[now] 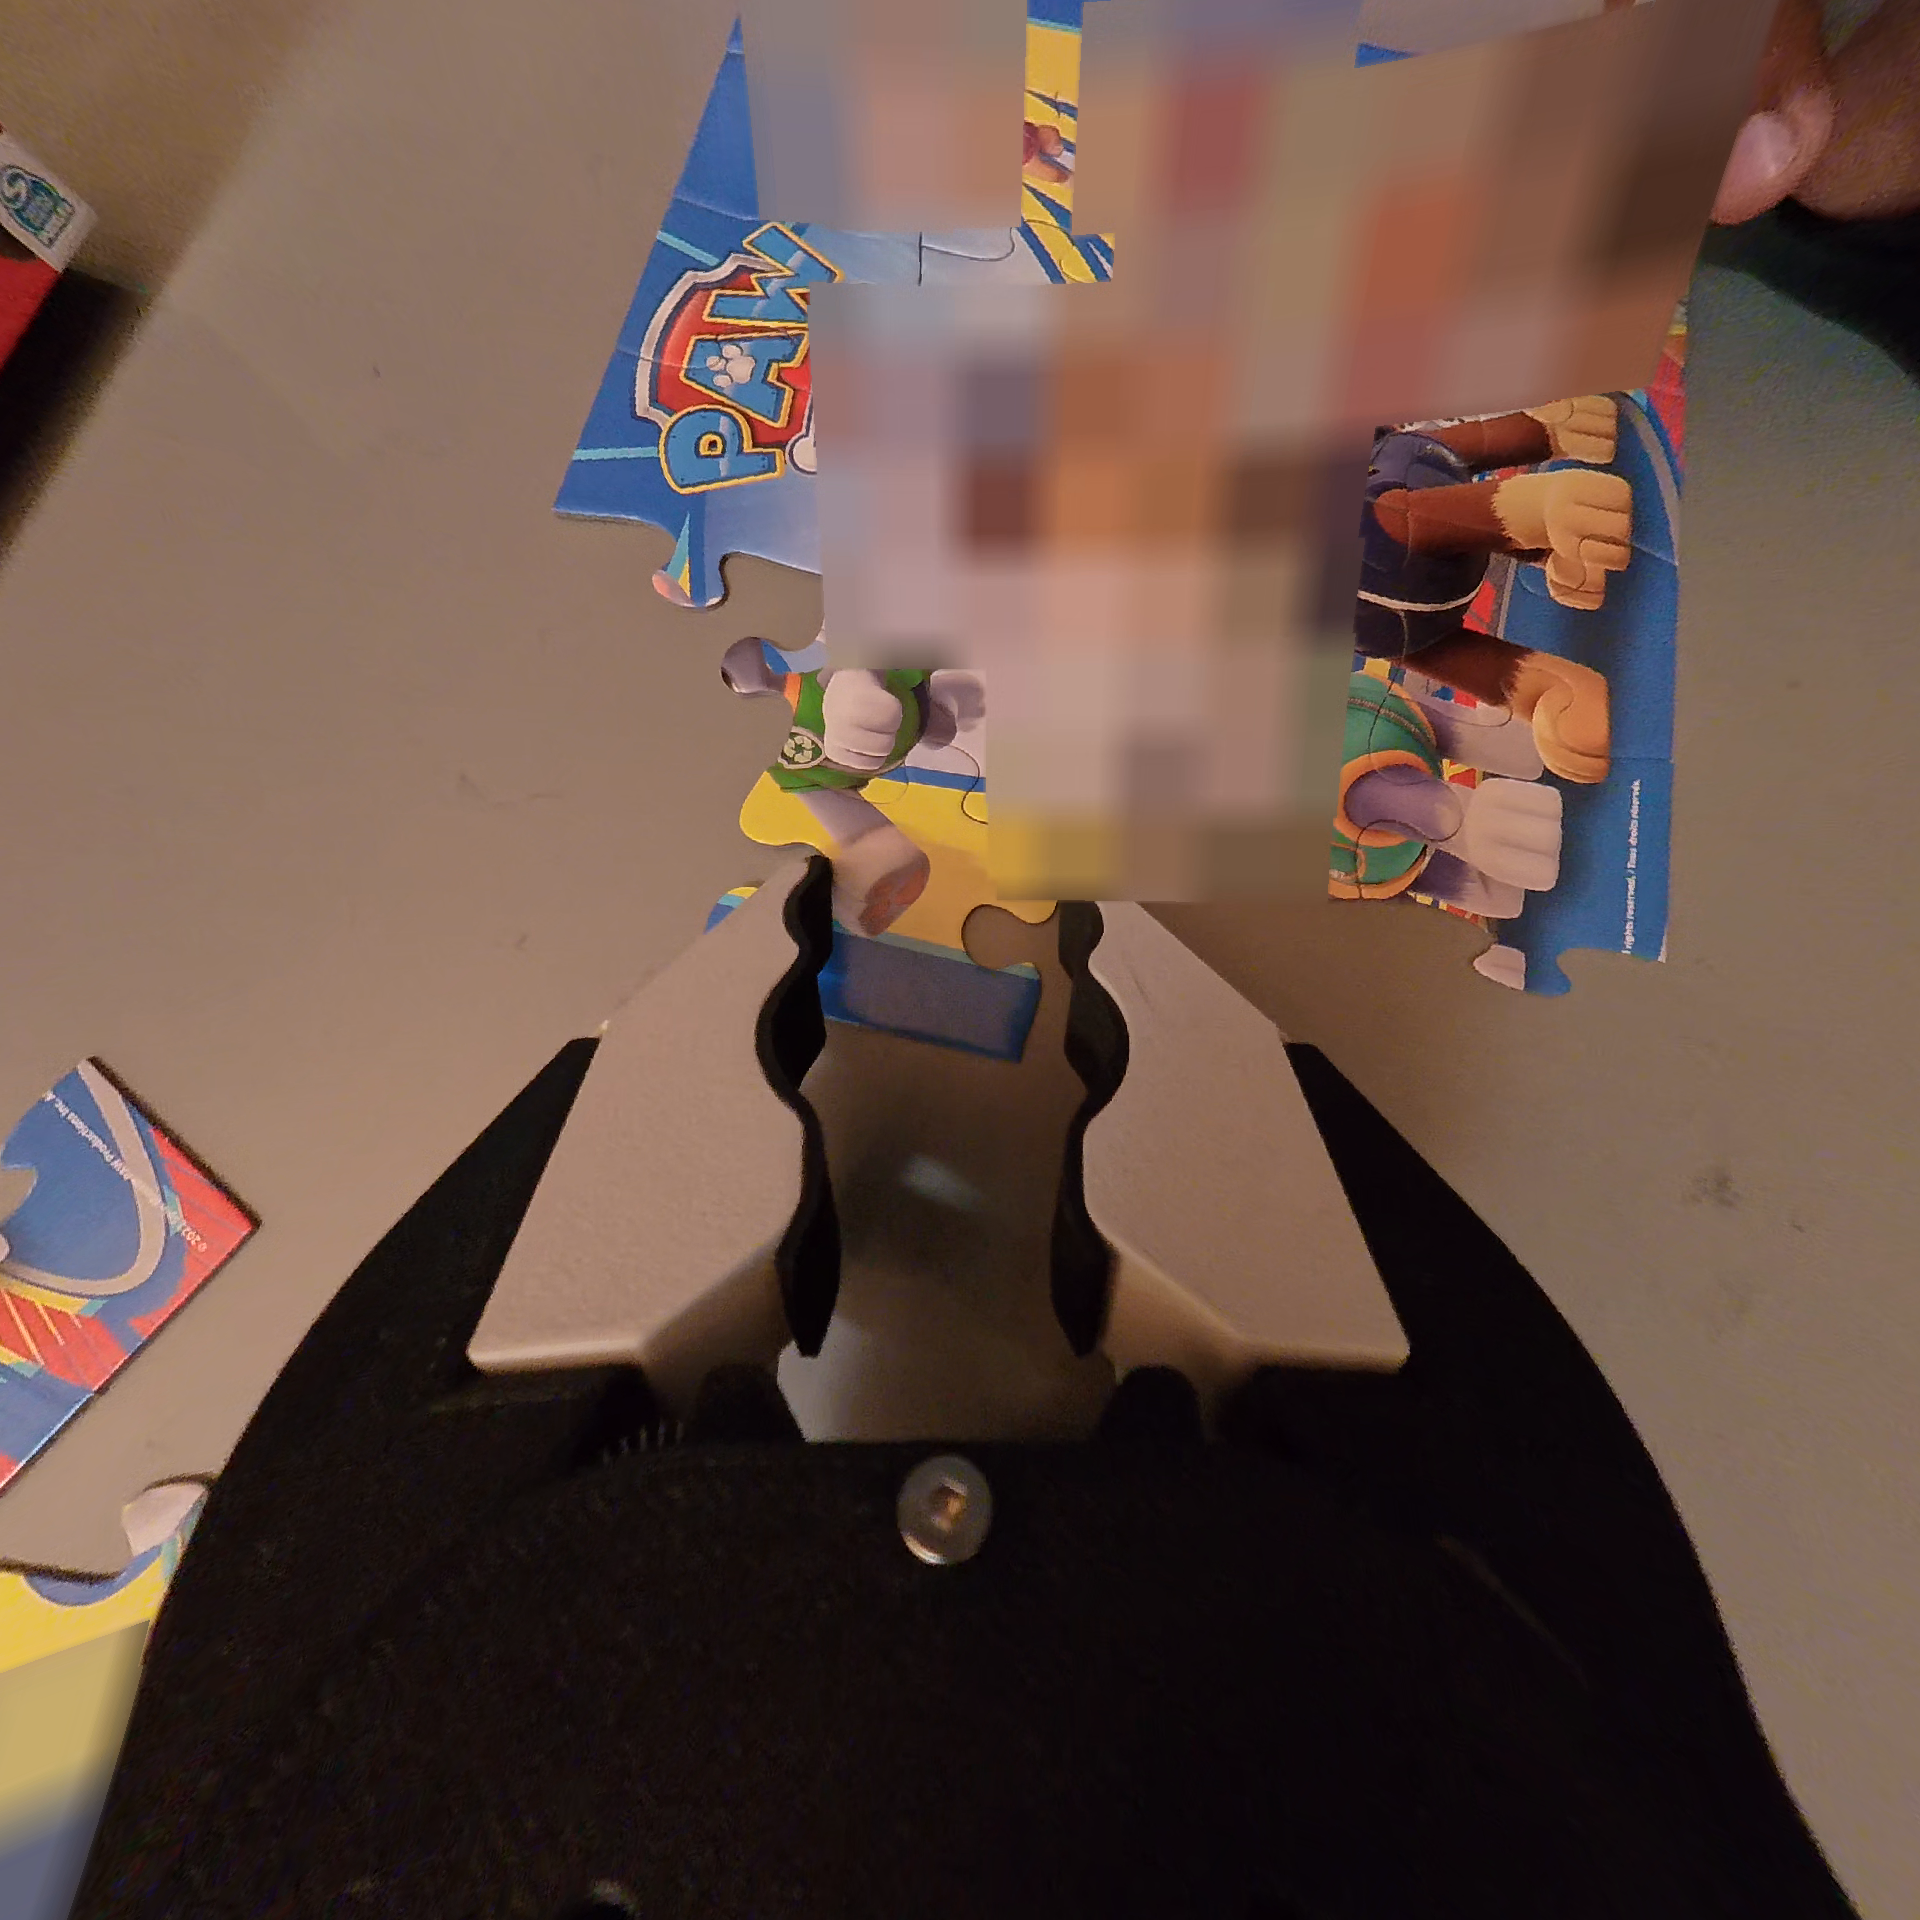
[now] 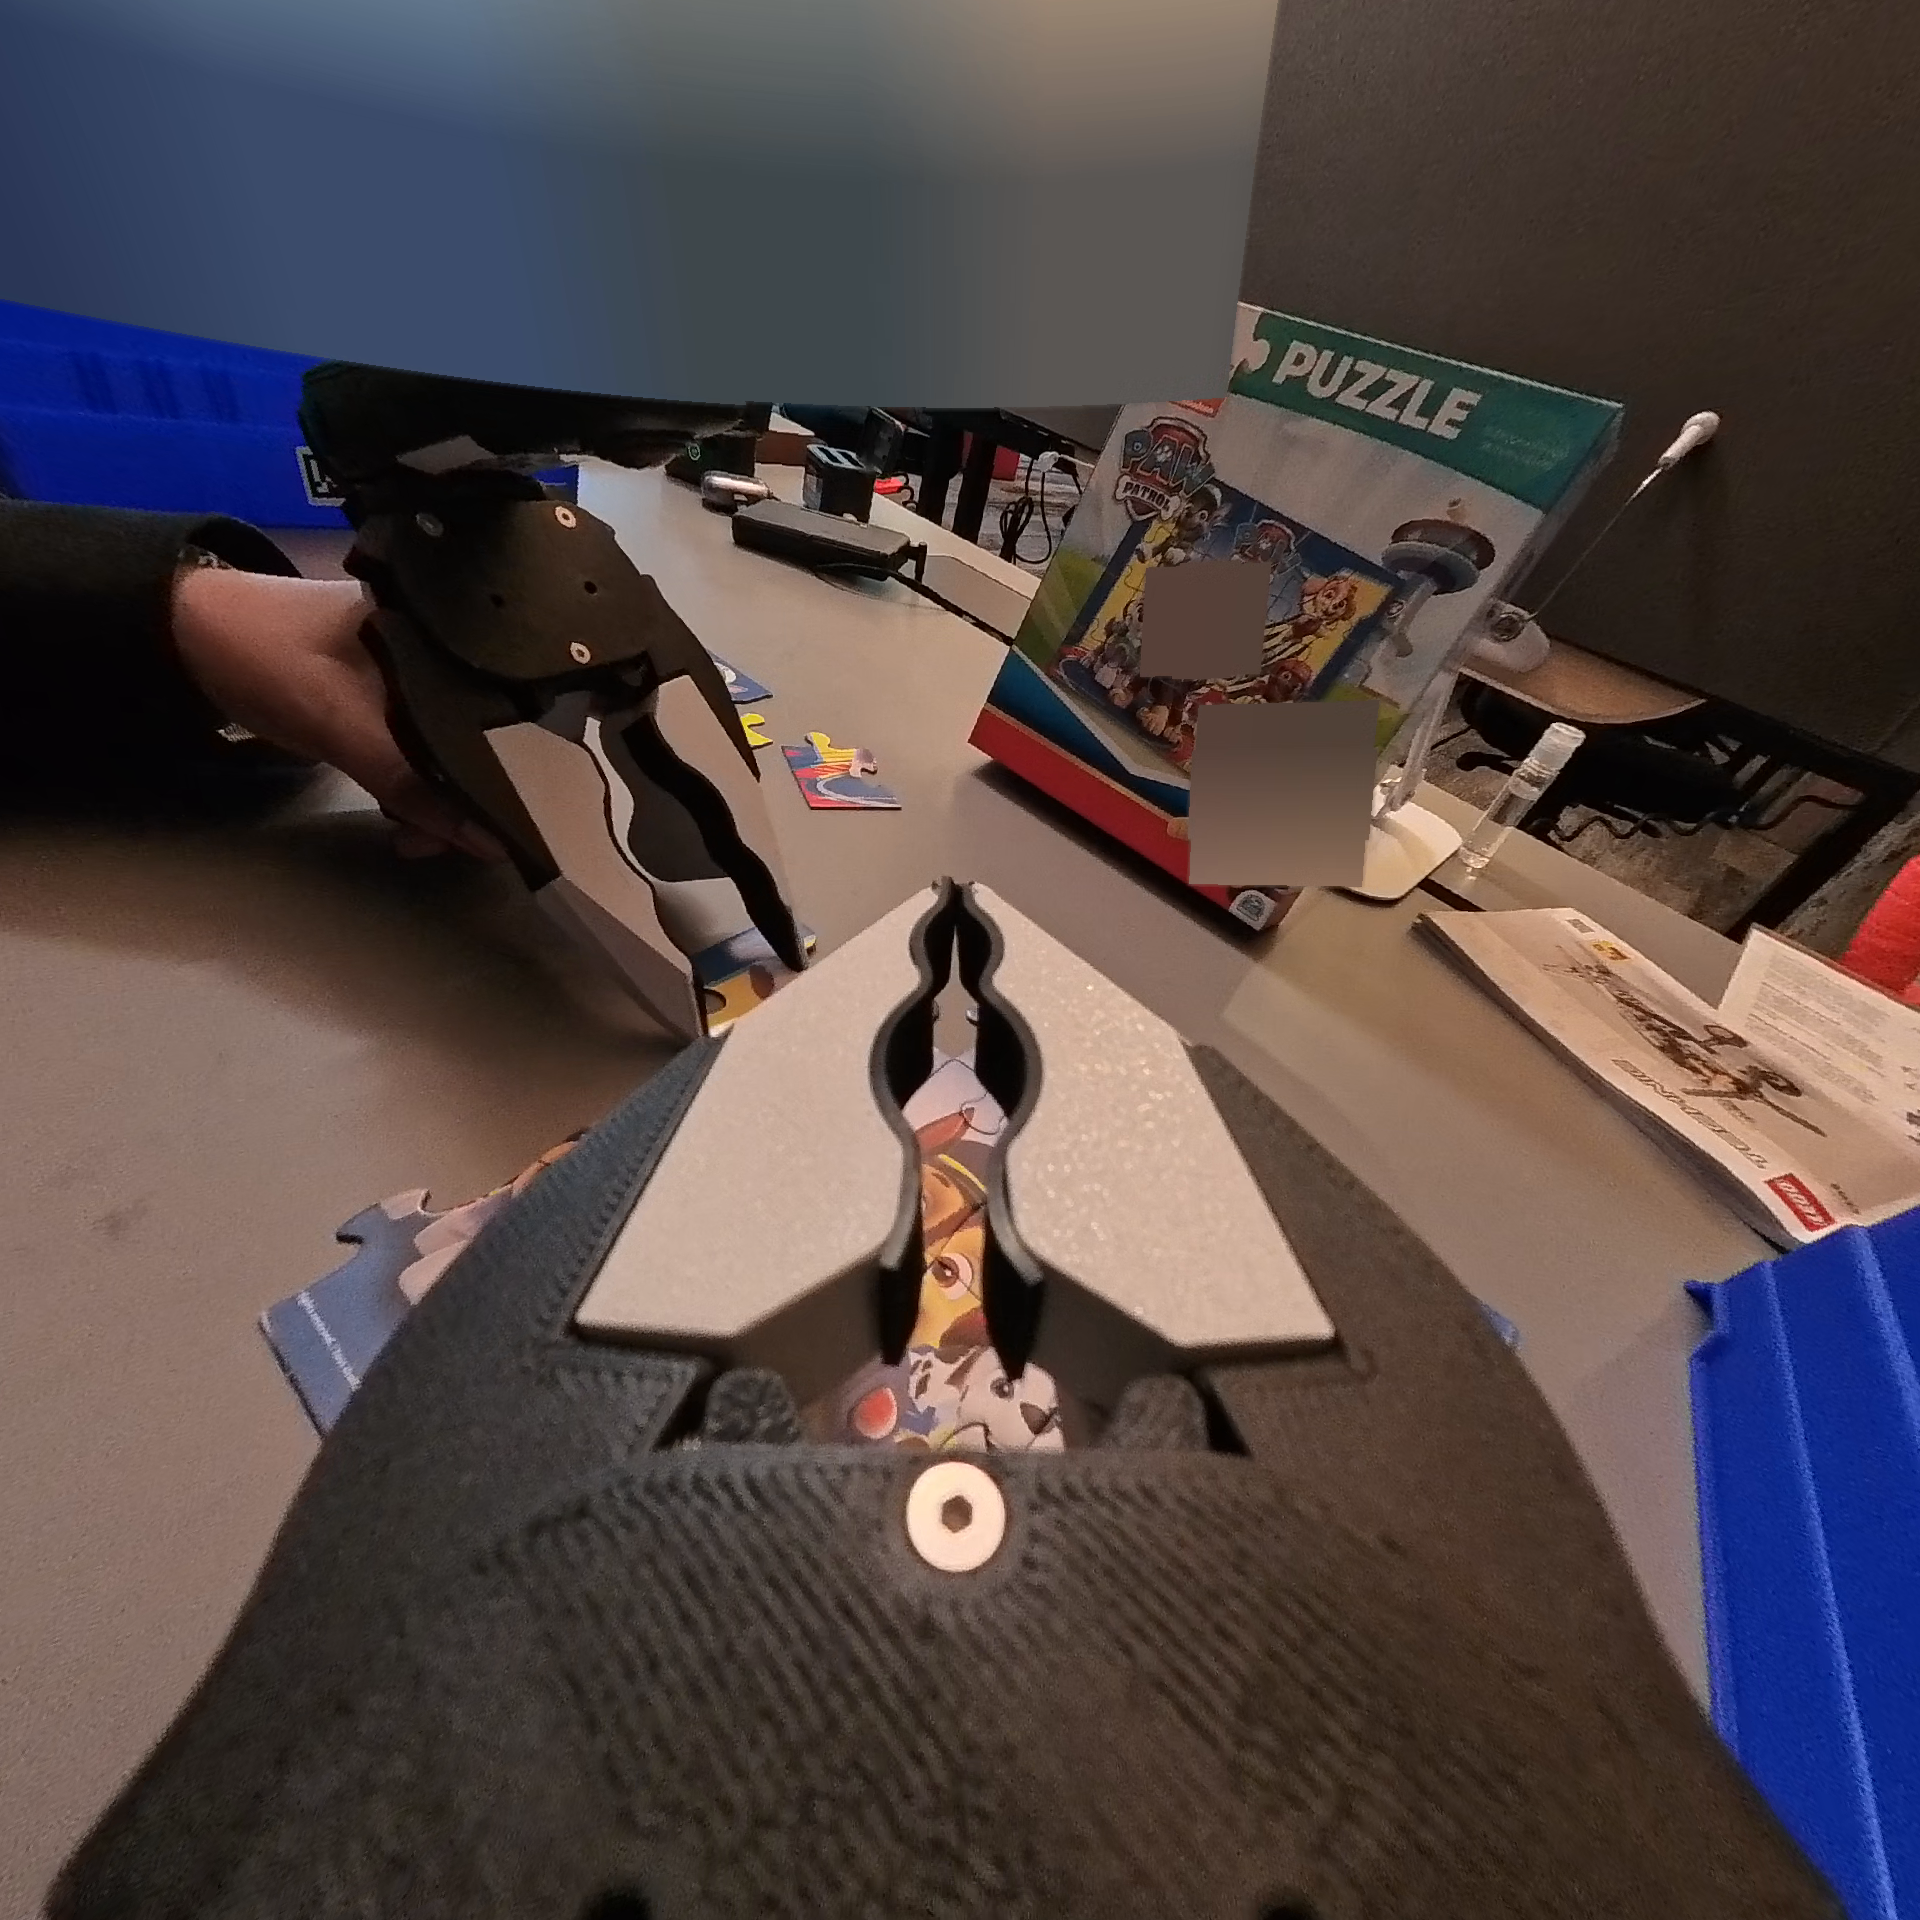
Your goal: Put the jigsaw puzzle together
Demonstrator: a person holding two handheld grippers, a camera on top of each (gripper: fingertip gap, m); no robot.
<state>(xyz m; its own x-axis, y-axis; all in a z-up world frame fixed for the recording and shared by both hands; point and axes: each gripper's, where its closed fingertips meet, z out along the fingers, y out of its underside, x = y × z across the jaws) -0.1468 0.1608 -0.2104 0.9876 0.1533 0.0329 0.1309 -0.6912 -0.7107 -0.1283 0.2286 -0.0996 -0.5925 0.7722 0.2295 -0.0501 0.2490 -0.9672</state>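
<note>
**Left gripper straddling an edge piece, right gripper pressed together above the picture**

**Left wrist view.** You are pointing the left gripper down at the grey table, with its fingers spread. A puzzle piece is lying flat between them. The left pad is sitting against the piece's side, while a thin strip of table is showing between the piece and the right pad, so nothing is being pinched. The piece's straight blue border is facing the bottom of the frame. Its yellow end is pointing up the frame, so its long axis is running along the fingers. It is meeting the lower edge of the joined puzzle, which is filling the upper middle of the frame. You cannot tell whether it is locked in. Much of the picture is joined, though a notch is gaping on its left edge. Loose pieces are lying well apart at the lower left. A fingertip is showing at the upper right corner.

**Right wrist view.** You are holding the right gripper over the joined picture, its fingertips meeting with nothing between them. Left of centre, your hand is steering the left gripper, whose tips are resting at the piece on the table. More loose pieces are lying beyond it. The puzzle box is standing at the upper right, a booklet is lying at the right, and a blue bin is showing at the lower right.
</note>
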